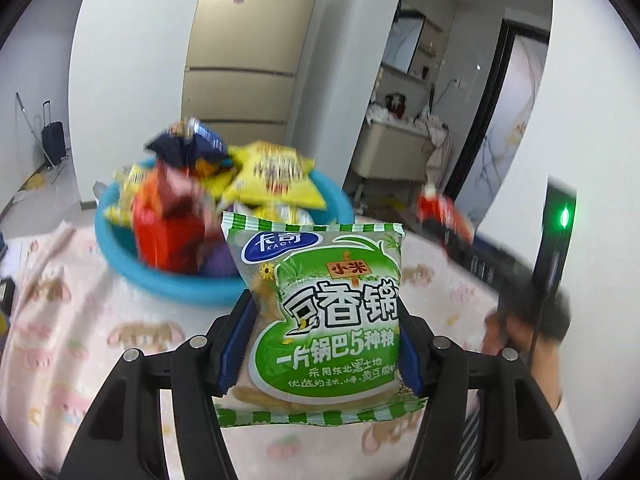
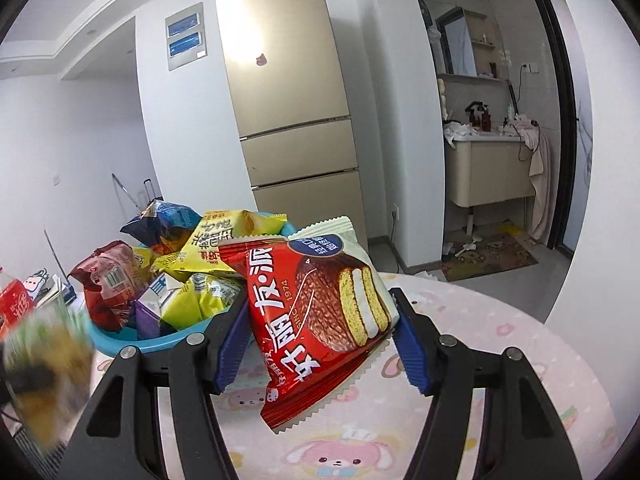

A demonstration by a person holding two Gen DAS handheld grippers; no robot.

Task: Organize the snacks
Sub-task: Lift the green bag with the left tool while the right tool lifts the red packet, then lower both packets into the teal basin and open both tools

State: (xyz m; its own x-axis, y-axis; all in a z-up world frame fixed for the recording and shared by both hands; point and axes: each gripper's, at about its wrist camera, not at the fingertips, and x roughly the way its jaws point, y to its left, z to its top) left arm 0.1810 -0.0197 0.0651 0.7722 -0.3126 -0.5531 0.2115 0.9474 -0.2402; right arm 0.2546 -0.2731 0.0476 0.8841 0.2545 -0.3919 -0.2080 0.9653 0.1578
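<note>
My left gripper (image 1: pixel 320 340) is shut on a green rice-crisp snack packet (image 1: pixel 324 312) and holds it upright above the table, in front of a blue basin (image 1: pixel 168 280) heaped with snack bags. My right gripper (image 2: pixel 320 340) is shut on a red chocolate-pie packet (image 2: pixel 316 320), tilted, held above the table just right of the blue basin (image 2: pixel 160 342). The red packet and right gripper show blurred at the right of the left wrist view (image 1: pixel 444 216). The green packet shows blurred at the lower left of the right wrist view (image 2: pixel 48 368).
The table wears a pink cartoon-print cloth (image 2: pixel 460 380). The basin holds yellow (image 2: pixel 216 248), dark blue (image 2: pixel 164 224) and red (image 2: pixel 108 280) bags. A gold fridge (image 2: pixel 288 100) stands behind. Books and a red item (image 2: pixel 18 304) lie at far left. A bathroom doorway is at right.
</note>
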